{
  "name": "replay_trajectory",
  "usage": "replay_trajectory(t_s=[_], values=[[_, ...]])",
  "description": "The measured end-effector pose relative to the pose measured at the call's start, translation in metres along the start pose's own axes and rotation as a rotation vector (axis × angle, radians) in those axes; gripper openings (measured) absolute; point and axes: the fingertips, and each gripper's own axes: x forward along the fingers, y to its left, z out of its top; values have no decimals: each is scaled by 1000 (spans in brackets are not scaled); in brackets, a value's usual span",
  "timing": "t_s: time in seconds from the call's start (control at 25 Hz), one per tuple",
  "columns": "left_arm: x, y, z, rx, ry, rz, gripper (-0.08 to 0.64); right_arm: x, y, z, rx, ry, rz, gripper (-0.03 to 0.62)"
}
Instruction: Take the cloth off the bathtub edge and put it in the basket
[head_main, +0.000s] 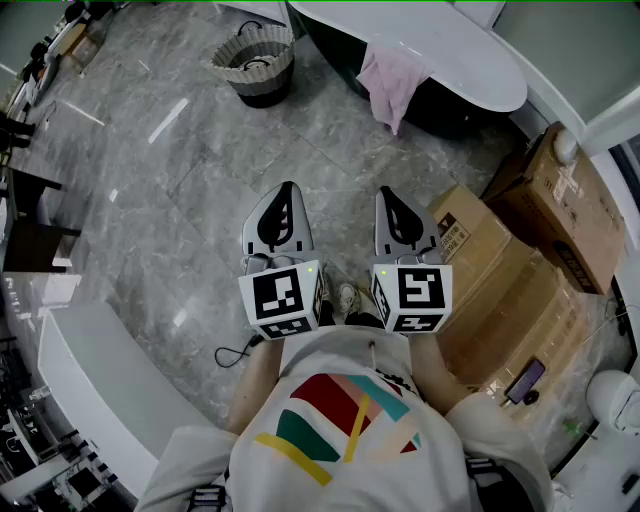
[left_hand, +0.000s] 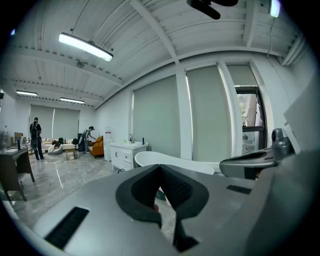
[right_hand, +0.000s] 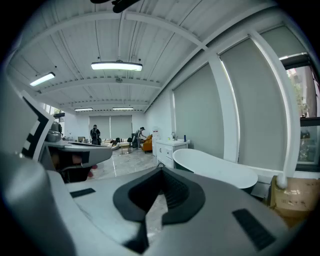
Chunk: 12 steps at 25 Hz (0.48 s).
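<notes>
Left gripper (head_main: 288, 190) and right gripper (head_main: 386, 194) were held side by side in front of the person, over the floor (head_main: 150, 200). Both had jaws pressed together with nothing between them. The pink cloth (head_main: 392, 82) hung over the bathtub (head_main: 450, 50) edge, well ahead of both grippers. The basket (head_main: 262, 76) stood on the floor left of the tub, apart from the cloth. Boxes (head_main: 520, 260) sat at right.

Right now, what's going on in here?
A person stands holding the left gripper and right gripper side by side, both with jaws shut and empty. The pink cloth hangs over the bathtub edge ahead, untouched. The basket stands on the floor left of the tub.
</notes>
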Motion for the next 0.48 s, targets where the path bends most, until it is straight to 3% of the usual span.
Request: replay_trajectory(t_s=[0.48], values=[[14, 39, 3, -23, -22, -11, 18, 30, 18, 3, -15, 17, -13, 12]])
